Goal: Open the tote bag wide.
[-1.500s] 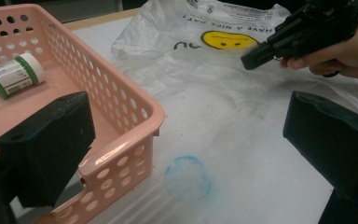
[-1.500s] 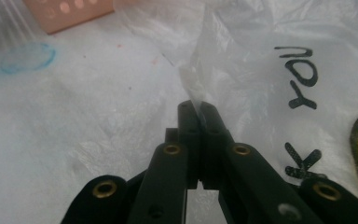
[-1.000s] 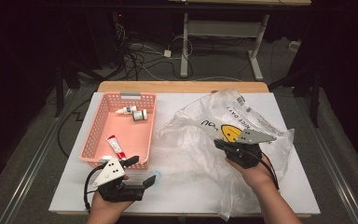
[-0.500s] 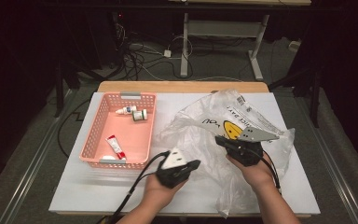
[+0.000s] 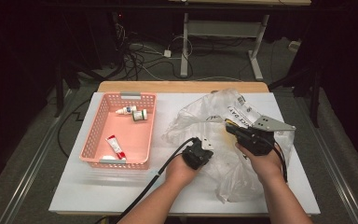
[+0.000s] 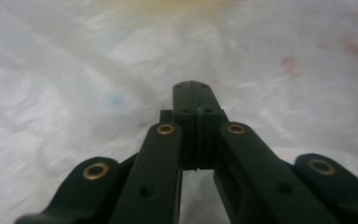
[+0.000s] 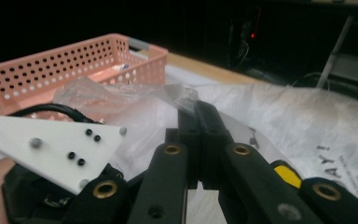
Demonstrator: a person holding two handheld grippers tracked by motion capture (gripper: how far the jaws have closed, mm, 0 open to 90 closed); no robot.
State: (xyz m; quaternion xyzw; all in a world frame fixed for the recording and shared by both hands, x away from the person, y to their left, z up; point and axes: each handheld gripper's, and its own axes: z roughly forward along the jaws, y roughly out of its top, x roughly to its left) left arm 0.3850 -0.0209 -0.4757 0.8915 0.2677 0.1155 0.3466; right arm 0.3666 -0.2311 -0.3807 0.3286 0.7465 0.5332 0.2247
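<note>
A crumpled clear plastic bag [image 5: 223, 163] with black print and a yellow patch lies on the right half of the white table [image 5: 93, 191]. My right gripper [image 5: 228, 126] is shut on a fold of the bag's film [image 7: 186, 95] and holds that fold lifted. My left gripper [image 5: 200, 152] is pressed against the bag's left side, just left of the right one. Its jaws stand shut [image 6: 196, 88] with white plastic [image 6: 74, 93] close all around and nothing visible between them. In the right gripper view the left gripper's white plate [image 7: 51, 142] sits low at the left.
A pink perforated basket [image 5: 98, 140] stands at the left. It holds a small white bottle [image 5: 126, 110], a green-capped jar [image 5: 140, 115] and a red and white tube [image 5: 115, 146]. A black cable [image 5: 165, 163] trails from the left gripper to the front edge.
My left gripper has swung from the table's front left corner rightward to the bag's left side. The right gripper has kept its hold on the bag and barely moved.
</note>
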